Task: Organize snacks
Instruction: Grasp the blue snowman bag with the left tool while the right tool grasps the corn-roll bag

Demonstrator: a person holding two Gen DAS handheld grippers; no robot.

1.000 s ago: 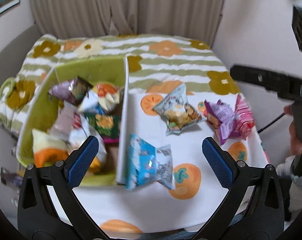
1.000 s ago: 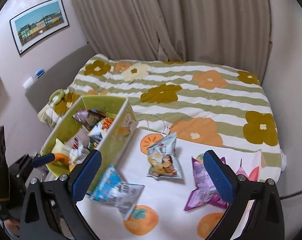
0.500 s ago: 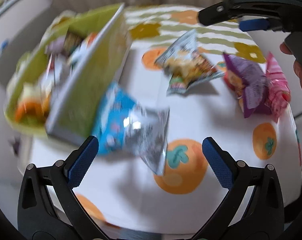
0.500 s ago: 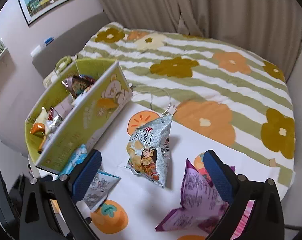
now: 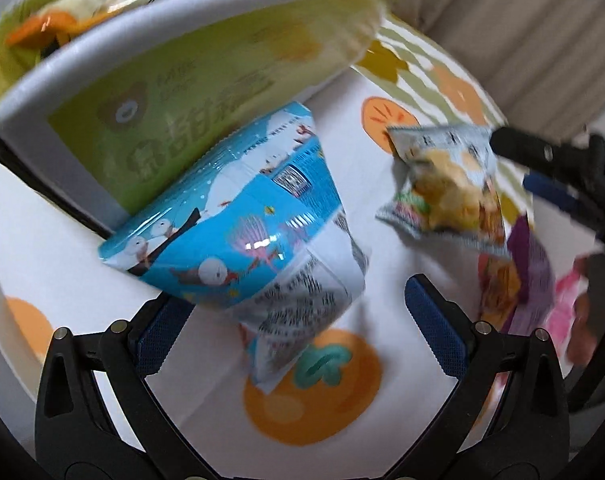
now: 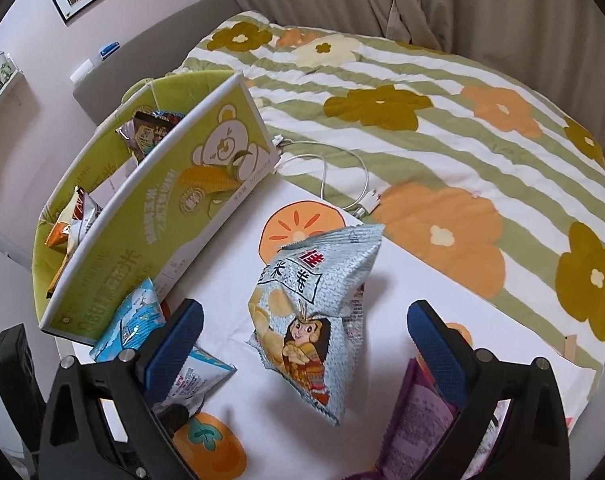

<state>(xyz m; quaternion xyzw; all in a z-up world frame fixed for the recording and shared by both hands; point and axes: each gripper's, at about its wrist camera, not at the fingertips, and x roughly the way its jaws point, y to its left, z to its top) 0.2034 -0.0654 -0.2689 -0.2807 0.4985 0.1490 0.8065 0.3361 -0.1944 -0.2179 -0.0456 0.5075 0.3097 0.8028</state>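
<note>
A striped floral quilt (image 6: 442,92) fills the right wrist view from ten to three o'clock. Below it lies the white persimmon-print cloth (image 6: 238,272), and at nine o'clock on that cloth stands the green snack box (image 6: 170,204) (a bear and corn printed on its side), already holding several packets. The left gripper (image 5: 298,320) is spread wide and empty around the lower end of the blue snack bag (image 5: 238,236), which leans against the box wall. The right gripper (image 6: 302,332) is also wide open, holding nothing, its jaws flanking the pale grey rice-cracker bag (image 6: 310,312). A purple packet (image 6: 418,420) sits at five o'clock.
</note>
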